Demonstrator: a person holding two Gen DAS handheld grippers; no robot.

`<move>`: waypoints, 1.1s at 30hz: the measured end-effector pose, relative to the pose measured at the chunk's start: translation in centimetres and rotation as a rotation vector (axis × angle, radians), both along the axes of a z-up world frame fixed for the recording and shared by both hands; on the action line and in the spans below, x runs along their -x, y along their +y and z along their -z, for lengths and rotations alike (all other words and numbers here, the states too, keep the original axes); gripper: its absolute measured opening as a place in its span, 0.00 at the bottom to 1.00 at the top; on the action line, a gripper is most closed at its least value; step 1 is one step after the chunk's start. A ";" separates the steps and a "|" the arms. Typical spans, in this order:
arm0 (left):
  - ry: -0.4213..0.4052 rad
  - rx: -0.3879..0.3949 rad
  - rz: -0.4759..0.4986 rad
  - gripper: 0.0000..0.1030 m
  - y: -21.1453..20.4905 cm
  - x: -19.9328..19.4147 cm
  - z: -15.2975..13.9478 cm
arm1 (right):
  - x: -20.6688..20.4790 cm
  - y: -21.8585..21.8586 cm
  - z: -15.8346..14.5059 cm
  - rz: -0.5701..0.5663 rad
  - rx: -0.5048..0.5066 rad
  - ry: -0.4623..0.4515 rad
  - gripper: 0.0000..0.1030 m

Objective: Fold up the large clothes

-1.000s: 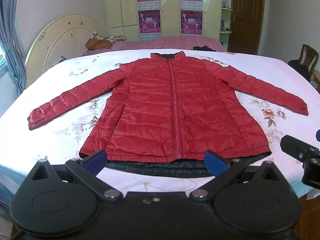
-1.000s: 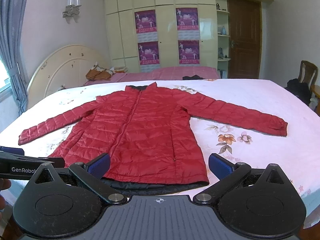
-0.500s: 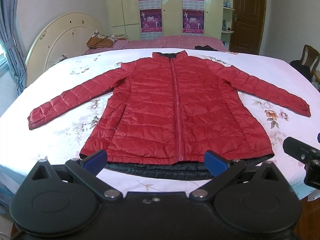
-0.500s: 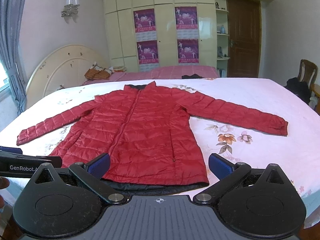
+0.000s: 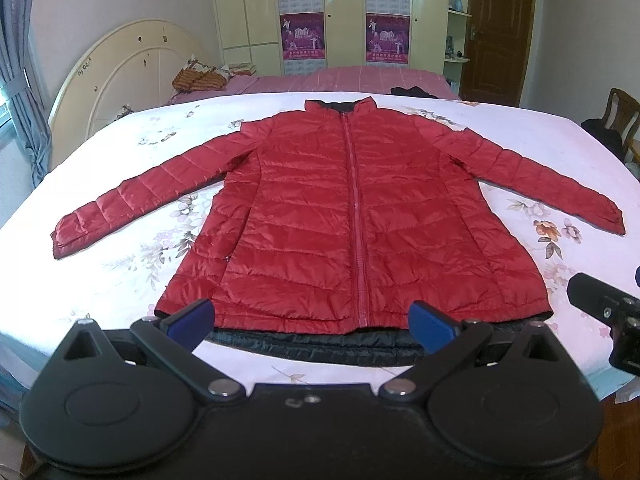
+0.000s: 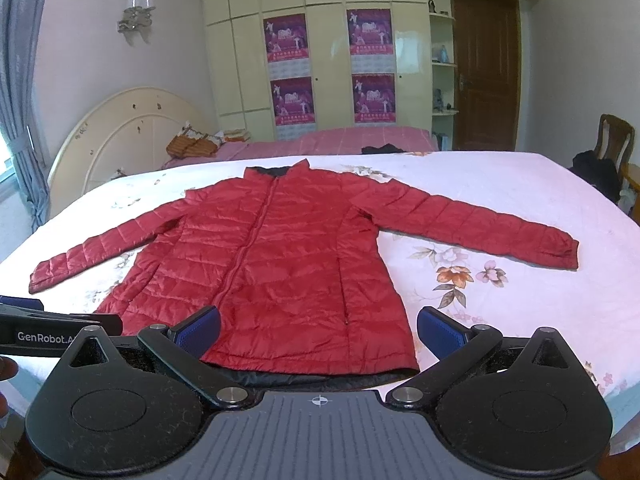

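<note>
A red quilted jacket lies flat and zipped on the floral bedsheet, both sleeves spread out to the sides, its black lining showing along the near hem. My left gripper hovers open just short of the hem's middle, nothing between its blue pads. My right gripper is open too, in front of the hem's right half. Part of the right gripper shows at the left wrist view's right edge, and the left gripper at the right wrist view's left edge.
A cream headboard stands at the far left. A second bed with a pink cover and a brown bag lies behind. A wooden chair with dark clothing and a brown door are at the right.
Both views have crept slightly closer to the jacket's hem. The jacket has not moved and both grippers stay open.
</note>
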State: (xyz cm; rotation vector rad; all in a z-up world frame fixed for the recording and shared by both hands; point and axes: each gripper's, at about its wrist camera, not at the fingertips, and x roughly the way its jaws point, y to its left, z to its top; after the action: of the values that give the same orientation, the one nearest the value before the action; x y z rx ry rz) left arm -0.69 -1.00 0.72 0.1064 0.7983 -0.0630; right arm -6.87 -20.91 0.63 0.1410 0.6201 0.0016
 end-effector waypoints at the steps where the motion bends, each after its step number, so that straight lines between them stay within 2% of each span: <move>1: 0.000 0.000 0.000 1.00 0.0 0.0 0.0 | -0.1 0.0 0.0 0.000 0.000 0.001 1.00; 11: 0.005 0.000 -0.015 1.00 0.2 -1.9 0.5 | -1.3 -0.9 0.5 0.024 -0.004 0.001 1.00; 15: -0.007 0.027 -0.023 1.00 0.7 -3.3 0.5 | -2.3 -1.7 0.7 0.052 -0.010 -0.001 1.00; 24: -0.025 0.019 -0.023 1.00 1.1 -7.5 1.2 | -5.4 -3.2 1.2 0.113 -0.006 0.001 1.00; 33: 0.015 0.029 -0.016 1.00 2.3 -13.4 2.9 | -10.1 -4.2 2.5 0.171 -0.020 0.029 1.00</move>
State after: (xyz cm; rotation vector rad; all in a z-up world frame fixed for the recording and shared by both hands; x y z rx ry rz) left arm 12.74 1.34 -2.22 0.0724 0.8130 -0.0601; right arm 3.26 -25.13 -1.86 0.2132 0.6354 -0.1596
